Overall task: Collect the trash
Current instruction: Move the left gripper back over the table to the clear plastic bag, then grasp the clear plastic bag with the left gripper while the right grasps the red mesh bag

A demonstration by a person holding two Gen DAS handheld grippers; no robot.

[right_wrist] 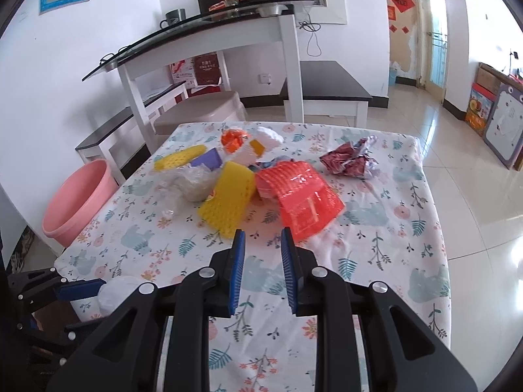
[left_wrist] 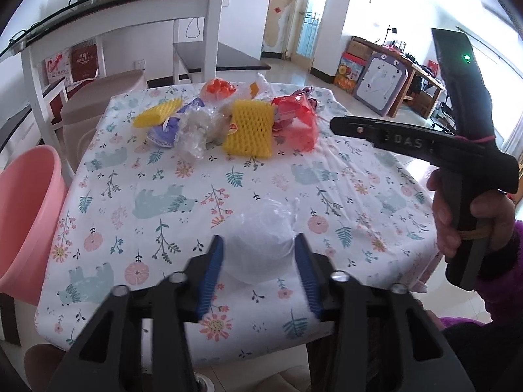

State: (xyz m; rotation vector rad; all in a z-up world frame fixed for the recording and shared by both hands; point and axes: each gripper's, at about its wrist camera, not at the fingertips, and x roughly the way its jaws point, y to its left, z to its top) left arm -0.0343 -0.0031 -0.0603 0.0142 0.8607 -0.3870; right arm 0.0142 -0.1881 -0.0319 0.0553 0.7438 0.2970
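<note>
At the far left, beside the table, a pink tub [left_wrist: 26, 222] stands on the floor. The table [left_wrist: 248, 192] wears a cloth printed with flowers and bears. Near its front edge lies a white bag [left_wrist: 261, 245], crumpled and translucent, and the left gripper [left_wrist: 260, 245] sits around it: a blue pad on each side, each right at the bag's flank, the jaws about half open. Whether the pads press the bag or only touch it I cannot tell.

Further back, toward the middle of the cloth, the trash lies in a loose heap. Left to right: a yellow foam net [left_wrist: 158, 116], a purple scrap [left_wrist: 163, 130], a clear plastic wad [left_wrist: 193, 134], a bigger yellow net [left_wrist: 250, 132], a red wrapper [left_wrist: 295, 122]. Behind them sits an orange piece [left_wrist: 217, 88].

In the right wrist view, a dark red crumpled wrapper [right_wrist: 346, 161] lies apart, right of the heap.

The right gripper [right_wrist: 263, 235] hangs over bare cloth just near of the big yellow net and the red wrapper, jaws partly open, nothing between them. At the right edge of the left view, a hand [left_wrist: 464, 219] in a purple sleeve holds its handle.
</note>
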